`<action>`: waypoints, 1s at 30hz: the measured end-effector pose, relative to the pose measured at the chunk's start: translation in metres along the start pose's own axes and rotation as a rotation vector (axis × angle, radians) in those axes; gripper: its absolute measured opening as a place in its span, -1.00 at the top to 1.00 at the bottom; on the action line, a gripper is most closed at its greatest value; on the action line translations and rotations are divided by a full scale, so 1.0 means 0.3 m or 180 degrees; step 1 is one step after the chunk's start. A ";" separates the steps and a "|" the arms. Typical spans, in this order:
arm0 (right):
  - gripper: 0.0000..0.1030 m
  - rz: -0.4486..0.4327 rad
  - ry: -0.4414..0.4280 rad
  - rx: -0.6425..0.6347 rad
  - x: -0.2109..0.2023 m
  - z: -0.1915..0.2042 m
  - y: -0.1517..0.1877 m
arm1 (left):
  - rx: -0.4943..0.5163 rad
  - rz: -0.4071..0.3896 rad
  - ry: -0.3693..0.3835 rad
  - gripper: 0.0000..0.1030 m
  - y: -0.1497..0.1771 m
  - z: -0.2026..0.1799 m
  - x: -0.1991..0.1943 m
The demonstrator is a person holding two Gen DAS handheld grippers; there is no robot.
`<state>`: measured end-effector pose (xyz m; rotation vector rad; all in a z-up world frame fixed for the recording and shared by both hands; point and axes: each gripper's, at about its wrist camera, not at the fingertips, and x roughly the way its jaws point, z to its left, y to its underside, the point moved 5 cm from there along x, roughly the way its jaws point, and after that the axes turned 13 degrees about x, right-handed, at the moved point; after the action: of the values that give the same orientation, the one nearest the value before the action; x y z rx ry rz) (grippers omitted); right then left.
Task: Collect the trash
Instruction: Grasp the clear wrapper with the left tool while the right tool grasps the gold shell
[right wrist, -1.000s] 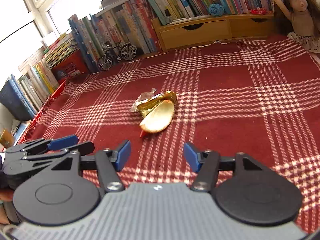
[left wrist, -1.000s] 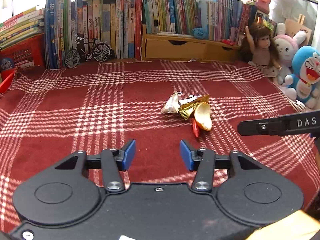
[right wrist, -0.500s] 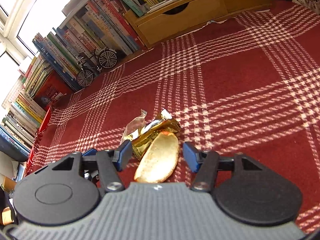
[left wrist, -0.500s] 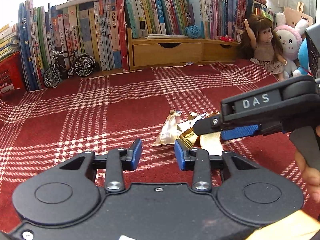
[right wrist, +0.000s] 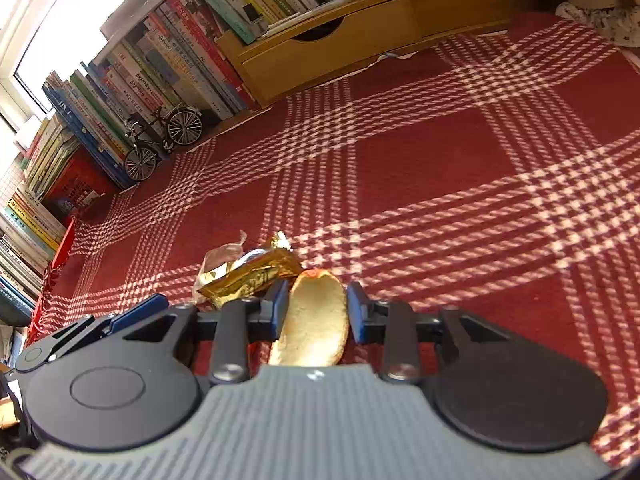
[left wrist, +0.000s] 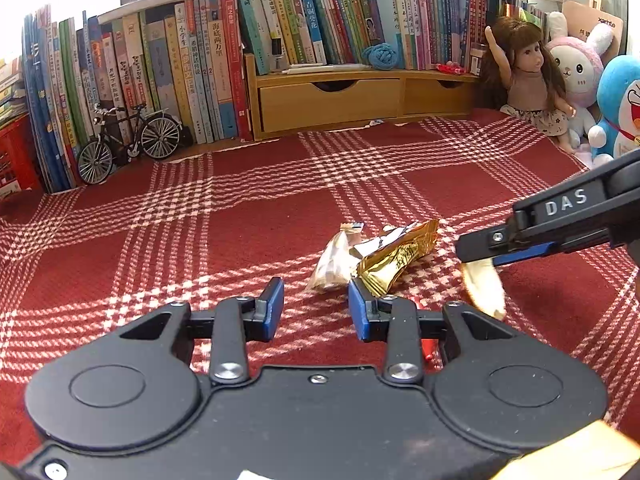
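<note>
On the red plaid cloth point(left wrist: 240, 232) a gold wrapper point(left wrist: 396, 256) lies against a pale clear wrapper point(left wrist: 332, 264). My left gripper point(left wrist: 316, 308) is open just in front of them, its right pad close to the gold wrapper's near end. A small red piece point(left wrist: 428, 350) shows under its right finger. From the right comes my right gripper point(left wrist: 480, 256), shut on an orange peel point(left wrist: 484, 288) that hangs below its tips. In the right wrist view the peel point(right wrist: 316, 320) fills the gap of the right gripper point(right wrist: 318, 310), beside the gold wrapper point(right wrist: 248, 276).
Rows of books point(left wrist: 200, 60) and a wooden drawer unit point(left wrist: 332, 104) line the back. A model bicycle point(left wrist: 128, 140) stands at the back left, with a red crate point(left wrist: 12, 156) beside it. A doll point(left wrist: 528, 80) and plush toys point(left wrist: 616, 100) sit at the right.
The right gripper closed on the orange peel and drew it to the right, away from the wrappers. The left gripper came close to the wrappers, and its jaws narrowed a little.
</note>
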<state>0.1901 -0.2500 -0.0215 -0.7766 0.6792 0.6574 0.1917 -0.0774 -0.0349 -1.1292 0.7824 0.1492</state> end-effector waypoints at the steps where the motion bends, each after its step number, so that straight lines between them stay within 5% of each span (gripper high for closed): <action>1: 0.28 -0.0030 0.0016 -0.0005 -0.012 -0.013 -0.004 | 0.0012 -0.0007 -0.0009 0.35 -0.003 -0.001 0.005; 9: 0.28 -0.0080 0.0014 -0.0063 -0.051 -0.060 0.003 | -0.0177 -0.0042 0.0218 0.36 -0.028 -0.021 0.074; 11: 0.29 -0.0093 0.0033 -0.0120 -0.055 -0.057 0.009 | -0.0177 -0.0051 0.0219 0.59 -0.034 -0.032 0.080; 17: 0.37 -0.0111 -0.0036 -0.0223 -0.083 -0.043 0.025 | -0.0059 -0.0090 0.0136 0.61 -0.031 -0.063 0.040; 19: 0.39 -0.0107 -0.0068 -0.0226 -0.093 -0.039 0.027 | -0.0083 -0.0089 0.0132 0.88 -0.021 -0.062 0.013; 23: 0.39 -0.0118 -0.0093 -0.0293 -0.117 -0.033 0.035 | -0.0147 -0.0135 0.0151 0.88 -0.001 -0.045 -0.050; 25: 0.27 -0.0102 -0.0044 -0.0345 -0.118 -0.031 0.038 | -0.0110 -0.0144 0.0160 0.88 0.009 -0.042 -0.076; 28: -0.35 -0.0123 0.0013 -0.0347 -0.107 -0.029 0.040 | -0.0027 -0.0145 0.0116 0.80 0.015 -0.045 -0.091; 30: -0.38 -0.0120 0.0094 -0.0368 -0.090 -0.020 0.043 | -0.0015 -0.0151 0.0081 0.78 0.015 -0.045 -0.093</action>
<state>0.1625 -0.2552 -0.0099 -0.9055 0.6563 0.6563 0.1625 -0.0794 -0.0234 -1.1553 0.7773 0.0972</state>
